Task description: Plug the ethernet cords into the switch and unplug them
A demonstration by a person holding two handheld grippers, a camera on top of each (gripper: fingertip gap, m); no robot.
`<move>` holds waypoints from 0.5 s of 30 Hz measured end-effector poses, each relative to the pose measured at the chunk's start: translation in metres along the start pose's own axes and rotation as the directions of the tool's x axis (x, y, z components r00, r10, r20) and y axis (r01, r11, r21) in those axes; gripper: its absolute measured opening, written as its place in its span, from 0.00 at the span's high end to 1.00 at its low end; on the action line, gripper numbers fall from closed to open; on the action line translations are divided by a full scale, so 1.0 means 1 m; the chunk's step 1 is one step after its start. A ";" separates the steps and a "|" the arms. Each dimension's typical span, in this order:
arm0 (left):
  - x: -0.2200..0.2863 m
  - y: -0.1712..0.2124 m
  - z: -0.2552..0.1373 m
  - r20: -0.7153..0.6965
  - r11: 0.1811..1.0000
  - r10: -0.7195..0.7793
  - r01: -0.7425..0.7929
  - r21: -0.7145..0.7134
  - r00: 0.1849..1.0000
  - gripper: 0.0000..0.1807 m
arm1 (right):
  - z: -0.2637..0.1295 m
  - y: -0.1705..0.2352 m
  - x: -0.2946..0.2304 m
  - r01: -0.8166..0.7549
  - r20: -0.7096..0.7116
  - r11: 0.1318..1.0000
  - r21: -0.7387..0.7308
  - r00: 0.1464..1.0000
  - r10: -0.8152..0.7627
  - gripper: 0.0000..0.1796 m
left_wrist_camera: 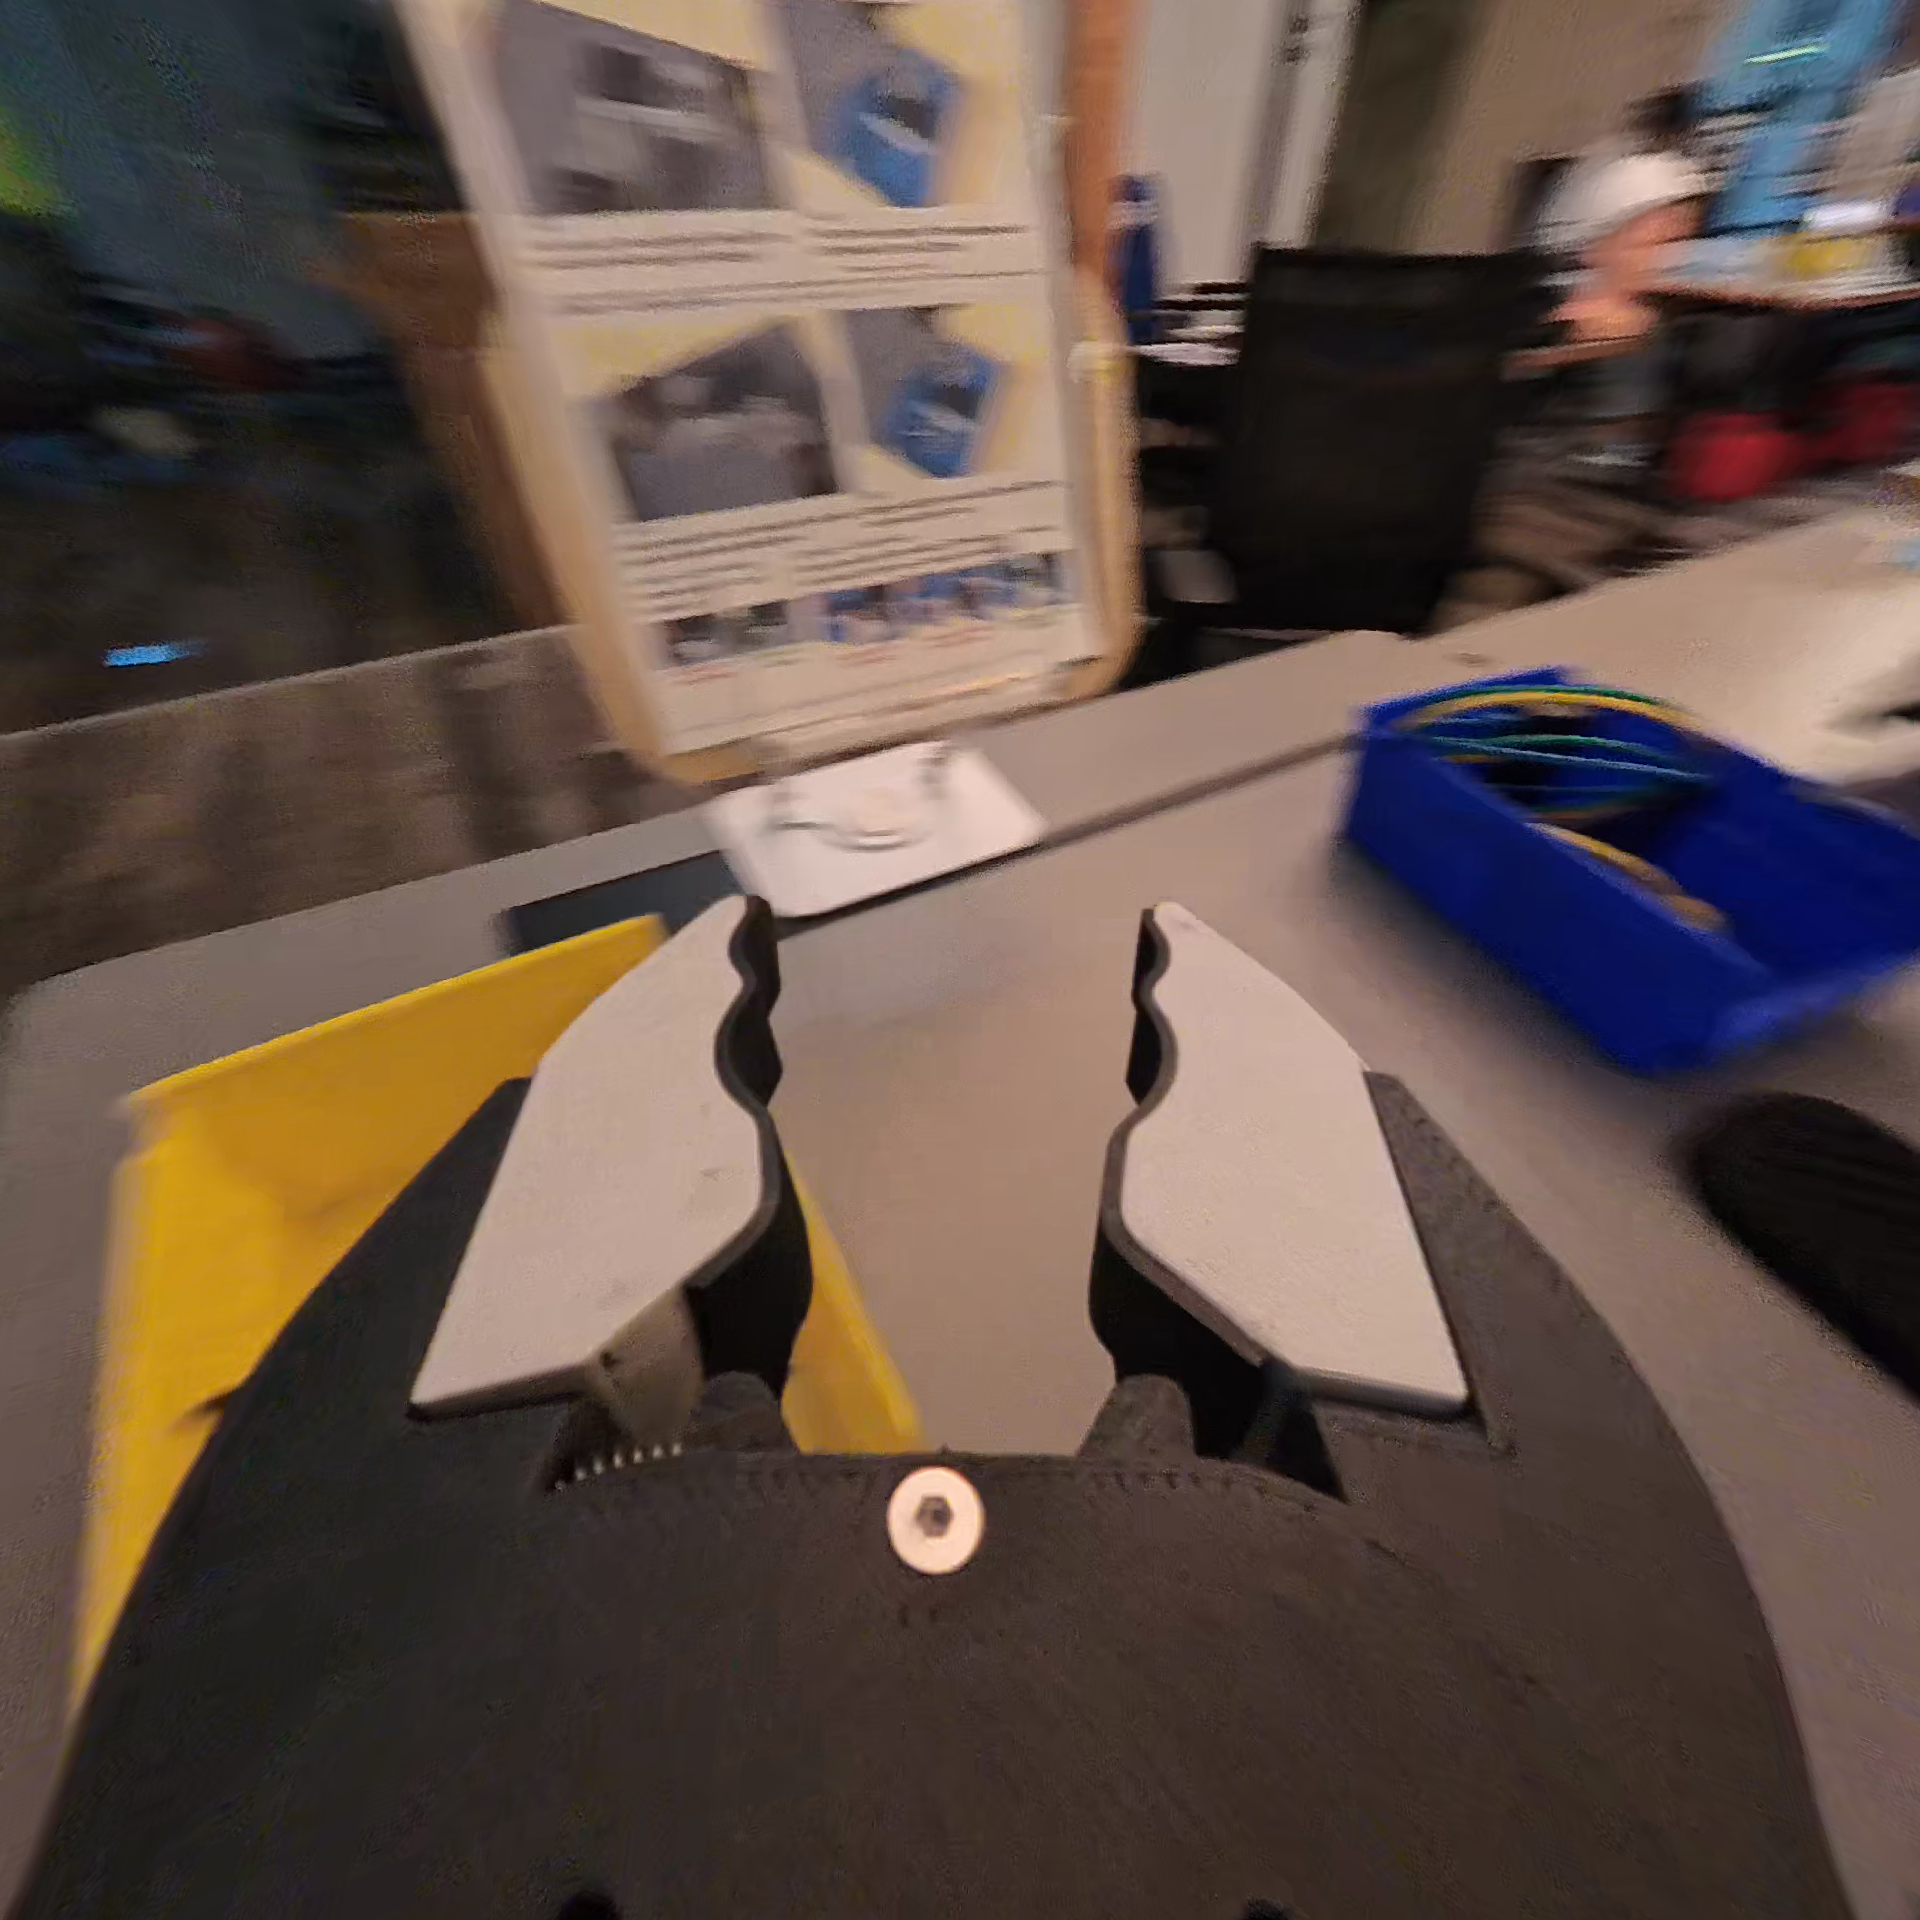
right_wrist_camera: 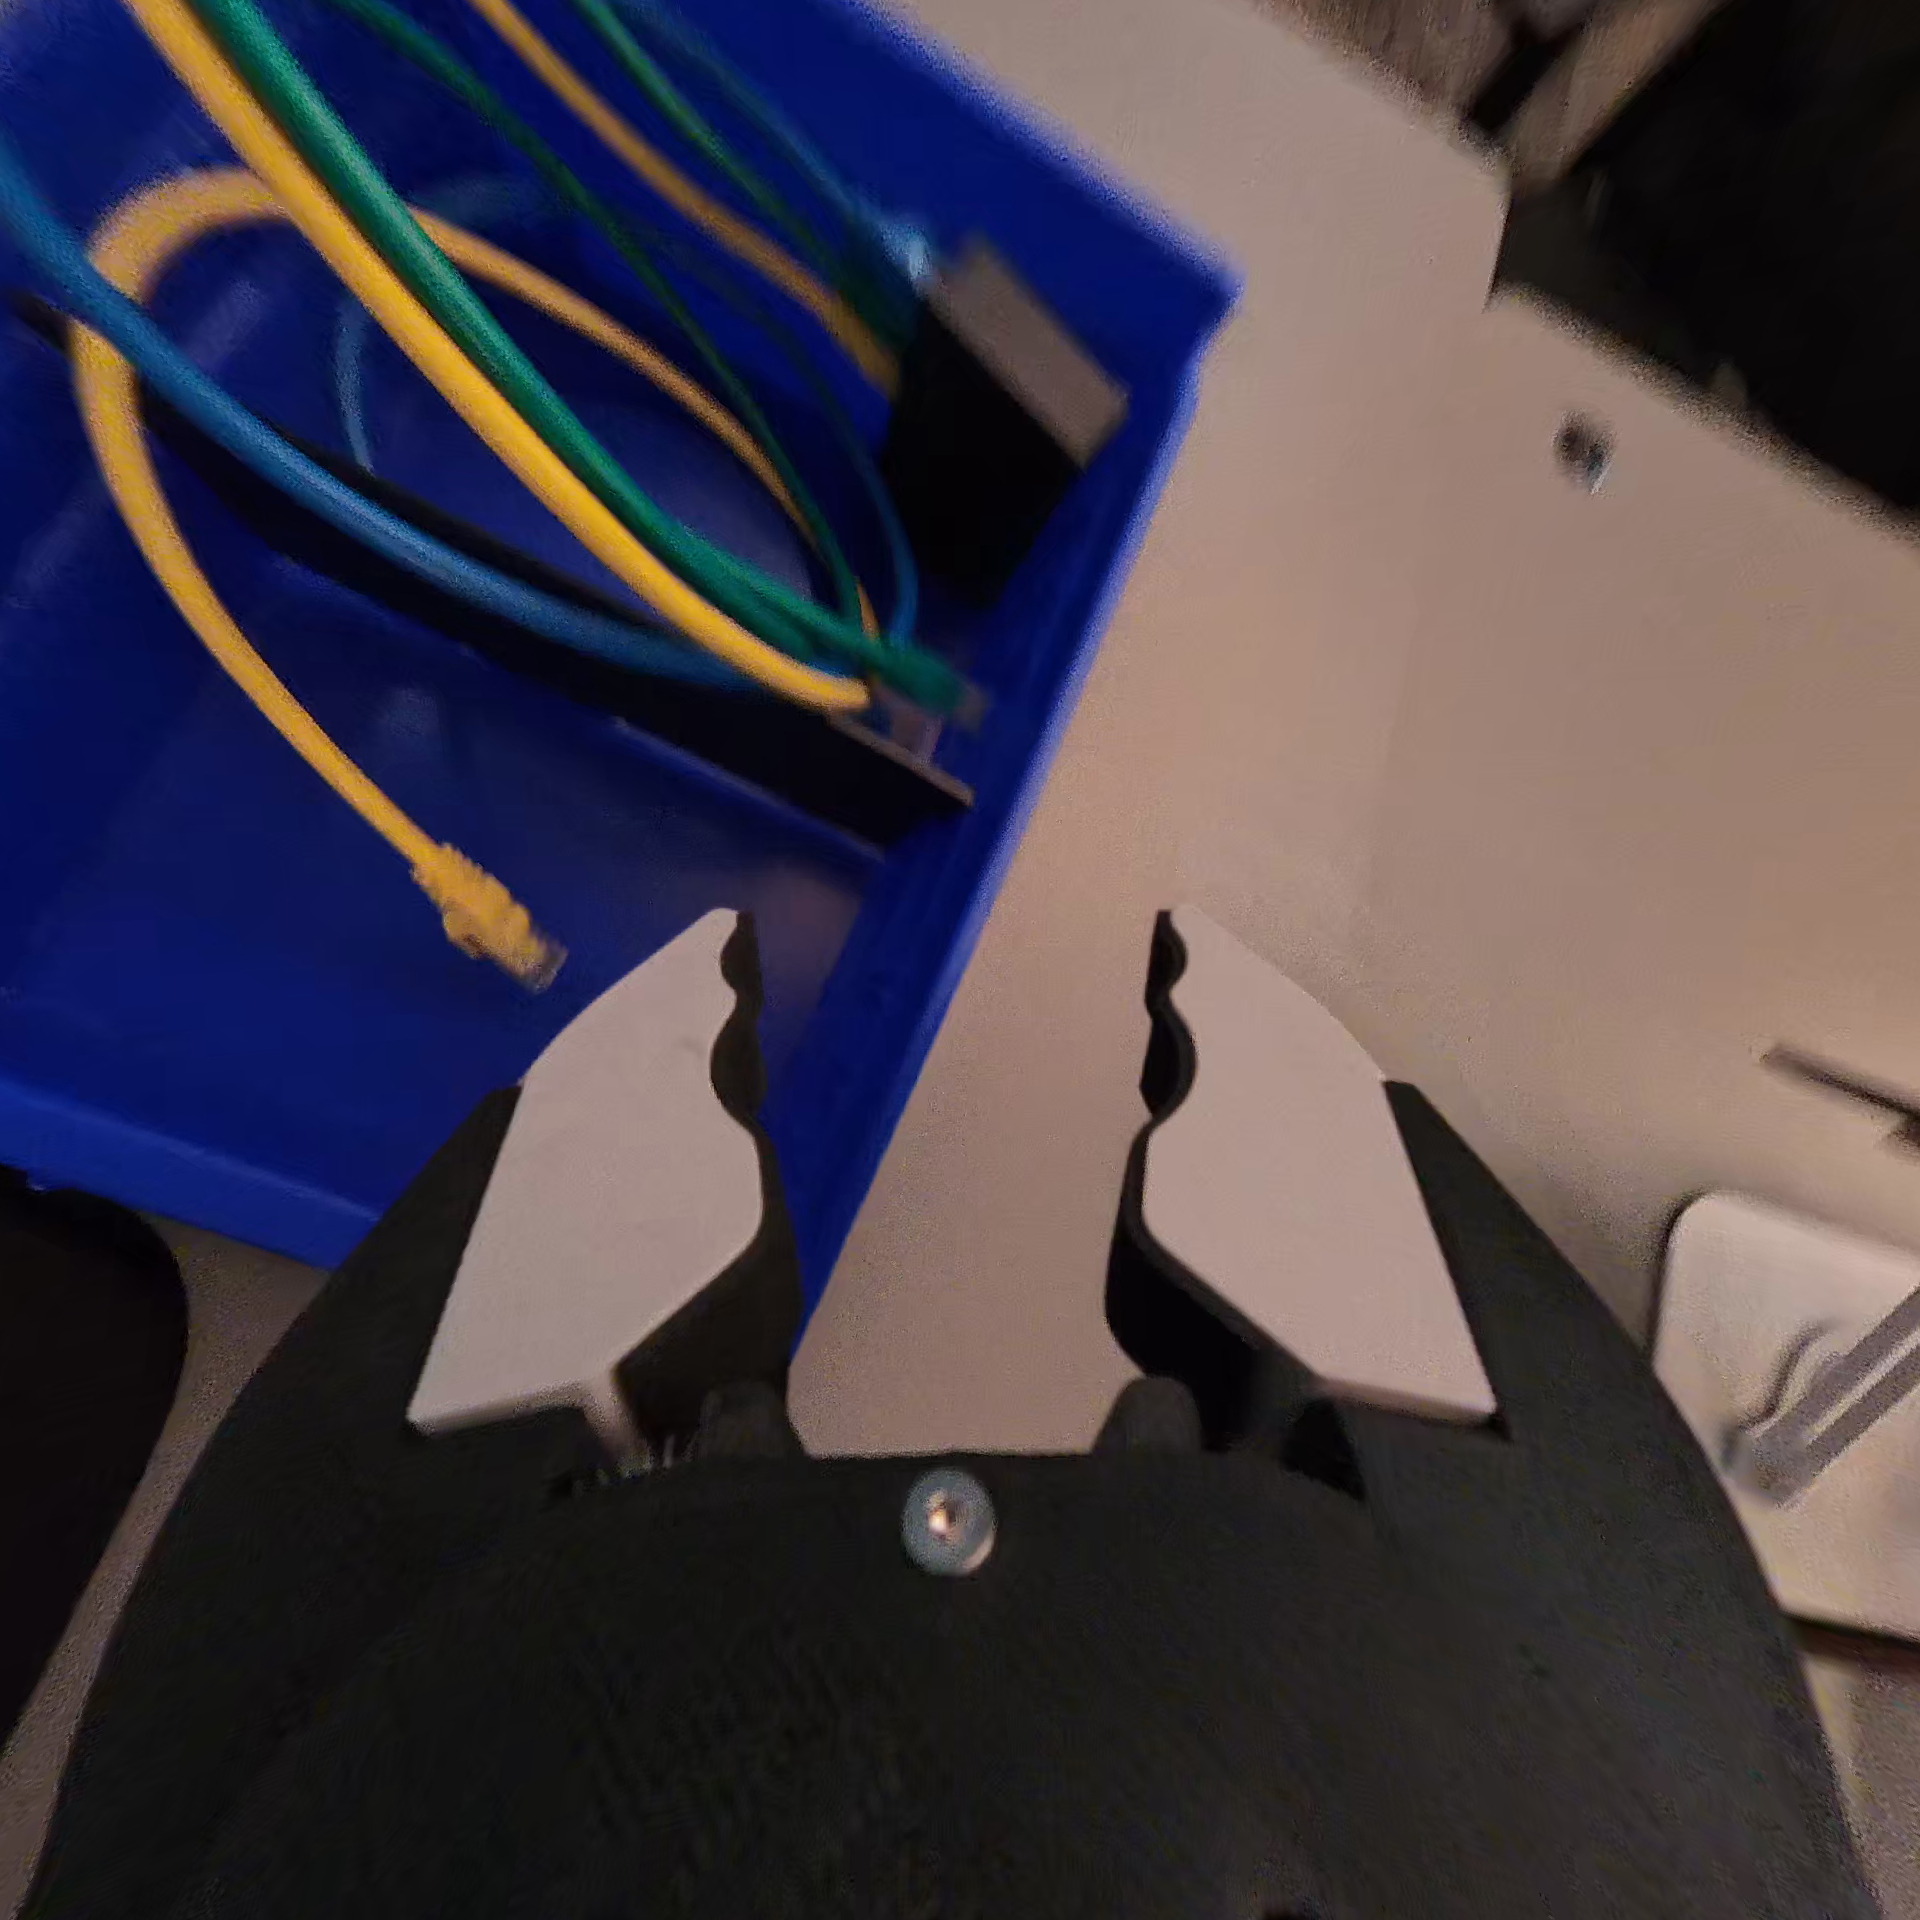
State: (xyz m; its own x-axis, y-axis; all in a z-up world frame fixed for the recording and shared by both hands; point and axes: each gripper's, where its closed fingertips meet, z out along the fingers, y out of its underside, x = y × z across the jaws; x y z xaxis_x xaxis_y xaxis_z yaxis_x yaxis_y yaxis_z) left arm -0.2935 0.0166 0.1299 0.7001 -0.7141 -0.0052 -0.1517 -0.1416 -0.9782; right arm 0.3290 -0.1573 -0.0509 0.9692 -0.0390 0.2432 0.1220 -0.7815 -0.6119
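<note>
A blue bin (right_wrist_camera: 1091, 582) holds yellow, green and blue ethernet cords (right_wrist_camera: 499, 416) and two black switches, one long (right_wrist_camera: 790, 758), one at the far wall (right_wrist_camera: 977, 468). Several cord ends sit at the long switch. A loose yellow plug (right_wrist_camera: 488, 920) lies on the bin floor. My right gripper (right_wrist_camera: 951, 925) is open and empty, above the bin's near right wall. The blue bin (left_wrist_camera: 1621, 894) also shows at the right in the left wrist view. My left gripper (left_wrist_camera: 951, 920) is open and empty over the grey table (left_wrist_camera: 956, 1143), left of the bin.
A yellow bin (left_wrist_camera: 312, 1143) lies under my left gripper's left finger. A standing instruction sheet on a white base (left_wrist_camera: 883, 821) is behind. A black object (left_wrist_camera: 1829, 1205) lies at the right. A person sits far back right. A white plate (right_wrist_camera: 1787, 1423) is at the right. Left tips to right tips: about 65 cm.
</note>
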 end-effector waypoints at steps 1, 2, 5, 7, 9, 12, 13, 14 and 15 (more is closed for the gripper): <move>-0.025 0.002 -0.012 0.114 1.000 -0.005 0.004 0.008 0.994 0.63 | 0.008 0.013 -0.001 -0.042 0.017 0.997 -0.059 0.999 0.043 0.59; -0.050 0.006 -0.024 0.220 1.000 -0.018 0.015 0.014 0.975 0.61 | 0.015 0.024 -0.003 -0.073 0.026 0.991 -0.110 0.997 0.076 0.60; -0.119 0.038 -0.057 0.445 0.992 -0.105 0.122 -0.010 0.889 0.58 | 0.031 0.051 -0.012 -0.079 0.040 0.967 -0.243 0.995 0.091 0.72; -0.150 0.072 -0.067 0.479 0.964 -0.210 0.261 -0.042 0.852 0.57 | 0.035 0.059 -0.025 -0.107 0.098 0.950 -0.293 0.985 0.141 0.90; -0.167 0.107 -0.068 0.459 0.909 -0.336 0.411 -0.072 0.823 0.62 | 0.034 0.060 -0.027 -0.191 0.120 0.933 -0.304 0.964 0.237 0.94; -0.199 0.153 -0.074 0.534 0.842 -0.401 0.529 -0.105 0.744 0.61 | 0.033 0.062 -0.028 -0.220 0.143 0.930 -0.295 0.952 0.270 0.94; -0.207 0.166 -0.074 0.557 0.827 -0.401 0.549 -0.121 0.727 0.61 | 0.033 0.062 -0.028 -0.220 0.143 0.929 -0.297 0.952 0.272 0.94; -0.211 0.179 -0.072 0.568 0.808 -0.407 0.572 -0.141 0.715 0.59 | 0.032 0.063 -0.028 -0.217 0.139 0.928 -0.302 0.953 0.268 0.94; -0.214 0.191 -0.066 0.566 0.785 -0.419 0.596 -0.166 0.710 0.59 | 0.032 0.063 -0.028 -0.212 0.133 0.927 -0.310 0.956 0.263 0.94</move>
State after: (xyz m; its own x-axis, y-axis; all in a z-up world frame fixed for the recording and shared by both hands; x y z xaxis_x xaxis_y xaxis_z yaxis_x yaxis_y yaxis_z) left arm -0.5184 0.0964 -0.0423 0.9555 -0.0592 0.2891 0.1827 -0.6506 -0.7372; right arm 0.3161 -0.1856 -0.1204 0.9866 -0.1603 -0.0285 -0.1589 -0.9091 -0.3851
